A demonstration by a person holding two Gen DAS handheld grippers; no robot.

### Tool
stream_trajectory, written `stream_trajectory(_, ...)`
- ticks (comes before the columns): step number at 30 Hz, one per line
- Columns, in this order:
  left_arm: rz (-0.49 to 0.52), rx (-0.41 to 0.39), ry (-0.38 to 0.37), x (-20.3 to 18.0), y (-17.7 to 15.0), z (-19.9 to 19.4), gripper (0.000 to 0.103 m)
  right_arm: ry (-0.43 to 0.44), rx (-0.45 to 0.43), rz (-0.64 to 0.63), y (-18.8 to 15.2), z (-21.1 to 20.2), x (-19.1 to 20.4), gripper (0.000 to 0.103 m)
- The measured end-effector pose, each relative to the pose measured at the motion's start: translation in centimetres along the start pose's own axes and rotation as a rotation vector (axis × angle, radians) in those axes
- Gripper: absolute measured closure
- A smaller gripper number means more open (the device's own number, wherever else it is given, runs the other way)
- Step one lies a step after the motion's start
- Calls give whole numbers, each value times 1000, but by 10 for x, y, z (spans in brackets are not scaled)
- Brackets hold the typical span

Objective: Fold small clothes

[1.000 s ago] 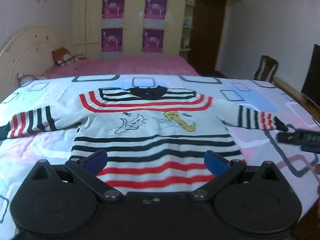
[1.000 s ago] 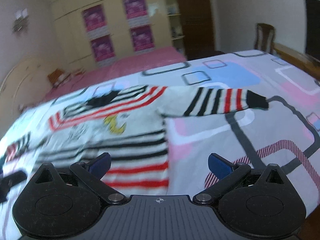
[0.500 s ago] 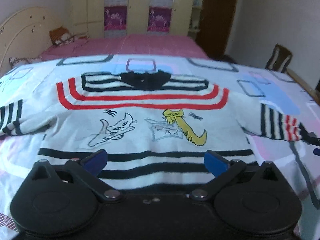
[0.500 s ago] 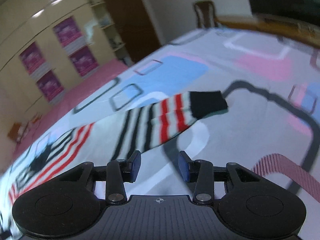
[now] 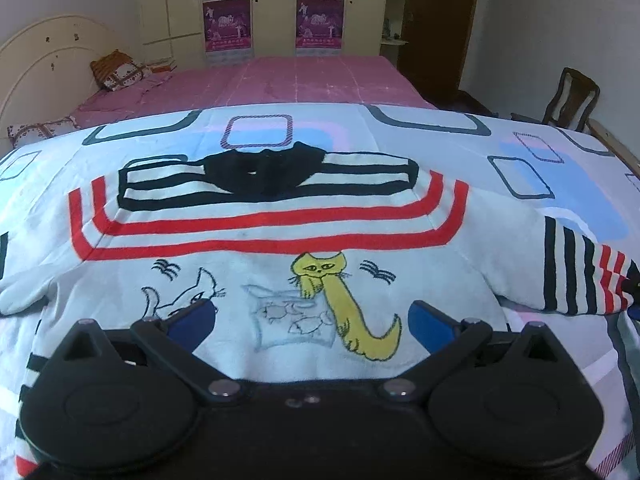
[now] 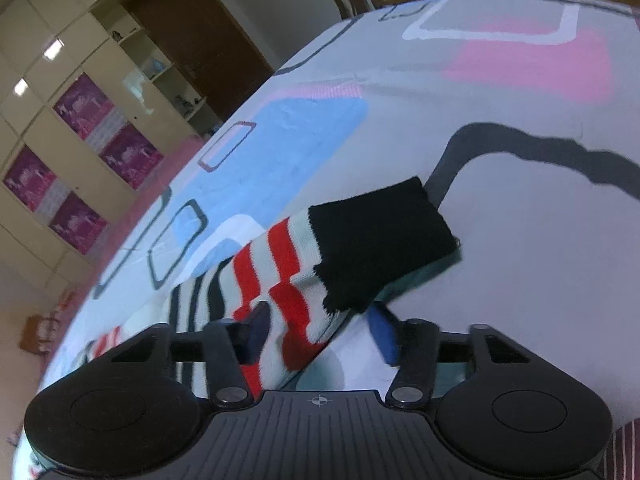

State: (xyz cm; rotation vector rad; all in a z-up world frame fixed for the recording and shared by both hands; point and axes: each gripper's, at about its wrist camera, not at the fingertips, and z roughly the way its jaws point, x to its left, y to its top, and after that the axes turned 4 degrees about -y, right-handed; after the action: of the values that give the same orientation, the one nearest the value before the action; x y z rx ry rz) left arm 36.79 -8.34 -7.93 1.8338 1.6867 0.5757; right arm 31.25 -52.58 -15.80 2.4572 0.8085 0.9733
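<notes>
The sweater (image 5: 280,240) is lying flat ahead of the left gripper (image 5: 312,320), whose jaws are gaping. The right gripper (image 6: 320,330) is straddling the sleeve (image 6: 288,272) between its 2 fingers, not yet pinching; closing shallow could be letting the cuff (image 6: 380,240) slip.

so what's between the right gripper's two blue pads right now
In the right wrist view, the striped sleeve of the sweater runs between the right gripper's pads, its black cuff just past them. The pads stand apart, not clamped.
</notes>
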Motion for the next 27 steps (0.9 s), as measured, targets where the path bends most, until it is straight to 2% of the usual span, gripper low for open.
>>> stream_trajectory(1, 3, -4, -3, 1, 1, 0, 0, -9, -4, 10, 1, 1, -3, 74)
stream_trajectory(2, 4, -7, 4, 3, 2, 1, 0, -23, 5, 19, 3, 3, -7, 97)
stream_trajectory(4, 35, 25, 57, 6, 3, 7, 0, -37, 3, 32, 7, 4, -9, 97)
stream_trajectory(5, 100, 84, 91, 7, 1, 18, 0, -91, -11, -58, 7, 3, 7, 97)
stream_trajectory(6, 140, 110, 102, 10, -1, 25, 6, -125, -22, -174, 3, 4, 28, 97)
stream_trajectory(7, 148, 110, 98, 17, -2, 27, 9, -89, -24, -279, -3, 2, 54, 97)
stream_trajectory(9, 114, 86, 44, 39, -2, 21, 9, 22, -49, -408, -17, -11, 101, 97)
stream_trajectory(10, 96, 69, 41, 51, -1, 18, 9, 75, -75, -492, -28, -23, 131, 97)
stream_trajectory(12, 54, 48, 45, 77, 0, 14, 8, 174, -67, -563, -51, -38, 177, 97)
stream_trajectory(15, -3, 32, 29, 119, 2, 6, 8, 283, -25, -668, -99, -54, 239, 97)
stream_trajectory(19, -43, 4, 37, 167, -2, -13, 8, 403, 47, -815, -177, -69, 302, 98)
stream_trajectory(22, -79, -9, 19, 196, -7, -20, 9, 454, 130, -925, -241, -74, 332, 98)
stream_trajectory(25, -97, 0, -19, 214, -13, -18, 11, 445, 246, -1015, -290, -56, 346, 97)
stream_trajectory(26, -95, 4, -39, 216, -14, -16, 12, 422, 273, -1049, -301, -46, 347, 94)
stream_trajectory(27, -92, 6, -56, 216, -14, -14, 12, 423, 192, -1091, -316, -53, 343, 72)
